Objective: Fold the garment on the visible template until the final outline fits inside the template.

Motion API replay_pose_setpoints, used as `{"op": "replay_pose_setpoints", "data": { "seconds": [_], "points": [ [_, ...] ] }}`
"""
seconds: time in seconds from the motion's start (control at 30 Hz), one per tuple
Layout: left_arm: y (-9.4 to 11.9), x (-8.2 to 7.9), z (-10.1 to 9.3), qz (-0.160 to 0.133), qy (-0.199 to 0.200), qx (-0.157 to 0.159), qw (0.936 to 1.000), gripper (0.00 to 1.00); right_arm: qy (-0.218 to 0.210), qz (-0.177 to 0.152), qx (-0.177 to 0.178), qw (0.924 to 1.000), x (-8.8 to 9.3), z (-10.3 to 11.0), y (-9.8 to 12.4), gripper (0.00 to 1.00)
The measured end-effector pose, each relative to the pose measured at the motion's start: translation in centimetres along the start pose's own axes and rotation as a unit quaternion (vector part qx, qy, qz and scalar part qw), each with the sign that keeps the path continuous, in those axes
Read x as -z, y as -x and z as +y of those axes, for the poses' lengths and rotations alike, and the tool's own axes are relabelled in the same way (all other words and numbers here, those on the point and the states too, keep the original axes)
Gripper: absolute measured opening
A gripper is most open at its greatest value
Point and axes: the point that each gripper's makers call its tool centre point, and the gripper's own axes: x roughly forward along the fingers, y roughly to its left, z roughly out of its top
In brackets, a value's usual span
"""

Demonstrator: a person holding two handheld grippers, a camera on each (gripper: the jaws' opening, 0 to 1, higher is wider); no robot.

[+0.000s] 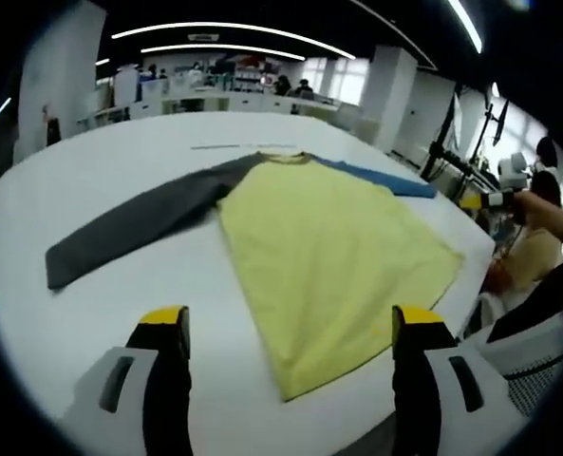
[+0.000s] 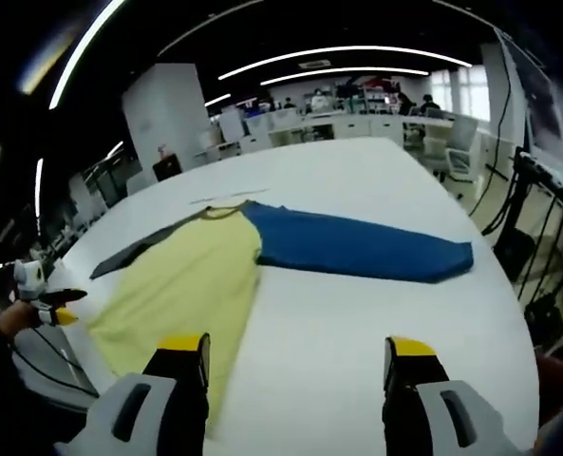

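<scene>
**Shirt lies flat on the white table, both grippers open above the near edge**

You hold the left gripper (image 1: 290, 332) over the near part of the table (image 1: 120, 161), and its two jaws stand wide apart with nothing between them. In the left gripper view the garment (image 1: 328, 247) lies spread flat just beyond the jaws: a yellow body, a dark grey sleeve (image 1: 134, 223) stretched to the left, and a blue sleeve (image 1: 376, 178) going to the far right. The near hem of the yellow part comes close to the table edge, between your two jaws. A thin pale line (image 1: 229, 145) is on the table just beyond the collar; I cannot tell if it belongs to a template.

Your right gripper (image 2: 295, 366) is also open wide and holds nothing. In the right gripper view the blue sleeve (image 2: 357, 245) lies flat across the middle of the table (image 2: 357, 332), well apart from the jaws, and the yellow body (image 2: 181, 285) is at the left.

Nothing lies on the shirt. Around the table you have some obstacles: at the right side dark stands and cables (image 2: 537, 247) are near the edge. Far behind the table there are desks (image 1: 234, 95) with people sitting. Your other hand with its gripper (image 1: 495, 199) appears at the right edge of the left gripper view.
</scene>
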Motion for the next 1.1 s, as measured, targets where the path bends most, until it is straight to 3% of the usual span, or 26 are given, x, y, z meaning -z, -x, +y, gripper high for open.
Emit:
{"op": "replay_pose_setpoints", "data": {
  "seconds": [0.1,0.3,0.43,0.53,0.67,0.8,0.9,1.1],
  "points": [
    [-0.1,-0.4,0.1,-0.007,-0.015,-0.001,0.9999,0.88,-0.005,-0.005,-0.001,1.0000,-0.7,-1.3,-0.4,0.82],
    [-0.3,-1.3,-0.3,-0.023,-0.030,0.001,0.9993,0.89,-0.003,-0.009,0.016,0.9998,-1.9,-4.0,-1.0,0.83],
    [-0.6,-1.8,-0.6,-0.030,-0.042,0.005,0.9987,0.92,-0.033,-0.038,0.025,0.9984,-2.9,-6.3,-1.7,0.84],
    [-0.8,-2.3,-0.8,-0.041,-0.048,0.005,0.9980,0.99,-0.025,-0.046,0.050,0.9974,-3.6,-8.2,-1.8,0.81],
    [-0.9,-2.8,-0.9,-0.052,-0.048,0.010,0.9975,0.99,-0.047,-0.049,0.073,0.9950,-4.1,-10.1,-2.0,0.77],
    [-1.1,-3.0,-1.0,-0.054,-0.058,0.011,0.9968,0.99,-0.034,-0.049,0.090,0.9941,-4.8,-11.7,-2.7,0.74],
    [-1.1,-3.5,-1.0,-0.061,-0.066,0.008,0.9959,0.99,-0.087,-0.055,0.085,0.9910,-5.0,-12.9,-3.5,0.74],
    [-0.6,-4.7,-0.6,-0.071,-0.081,-0.018,0.9940,0.97,-0.057,-0.029,0.098,0.9931,-4.5,-14.8,-5.2,0.63]
  ]
}}
